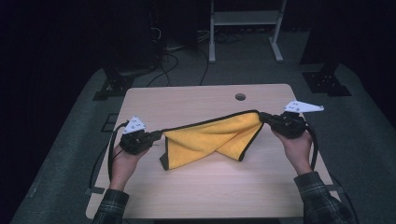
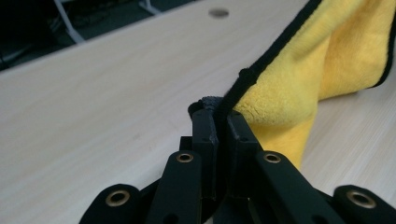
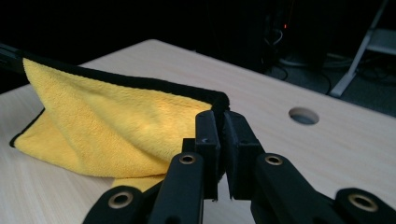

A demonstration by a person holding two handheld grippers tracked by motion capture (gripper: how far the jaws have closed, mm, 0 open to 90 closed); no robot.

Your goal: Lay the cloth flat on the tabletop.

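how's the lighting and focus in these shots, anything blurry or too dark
High view: table evenly lit, surrounding floor dark. Left gripper view: yellow cloth sharp near the hand-held gripper, the far table soft. Right gripper view: background nearly black, no glare on the cloth.

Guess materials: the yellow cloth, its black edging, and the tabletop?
Yellow cloth: looks like microfibre terry, matte; short fuzzy pile shows in the right gripper view. Black edging: seemingly stitched thread binding, a ribbed cord along the hem. Tabletop: probably wood-look laminate, pale, smooth, faint straight grain, low sheen.
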